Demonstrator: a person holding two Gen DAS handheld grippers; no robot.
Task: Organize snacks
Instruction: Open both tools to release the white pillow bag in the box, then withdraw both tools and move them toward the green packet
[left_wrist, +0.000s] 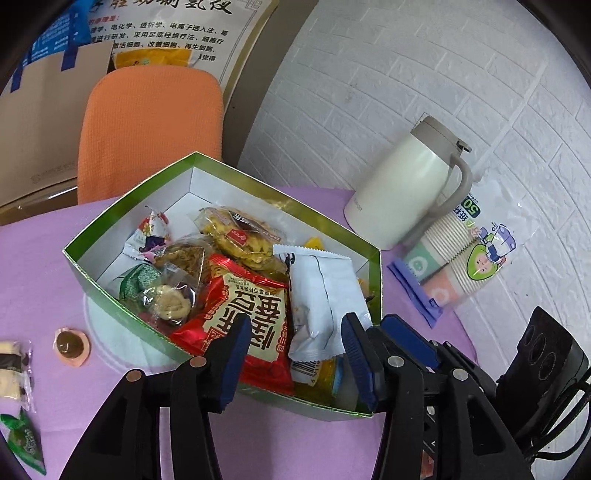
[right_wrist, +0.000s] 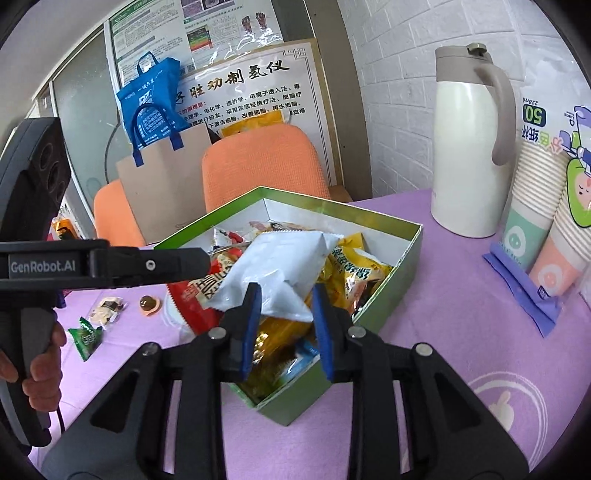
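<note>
A green box (left_wrist: 110, 306) sits on the purple tablecloth (left_wrist: 44, 258), heaped with snack packets. On top lie a red packet (left_wrist: 255, 317) and a white packet (left_wrist: 325, 295) side by side, with a yellow packet (right_wrist: 354, 273) at about three o'clock from the white one in the right wrist view. The left gripper (left_wrist: 291, 354) hangs over the near edge of the box, its blue pads apart and pressing on nothing; the red and white packets lie just beyond the gap. The right gripper (right_wrist: 286, 325) also hovers over the box with its pads apart, the lower corner of the white packet showing between them, though I cannot tell whether they touch it. Out at nine o'clock from the box, loose on the cloth, lie a jelly cup (left_wrist: 71, 346), a small green packet (right_wrist: 86, 338) and a clear-wrapped sweet (right_wrist: 107, 308). At two o'clock stand a cream jug (right_wrist: 469, 147) and a bag of paper cups (right_wrist: 543, 221). An orange chair (left_wrist: 151, 129) is behind the table.
</note>
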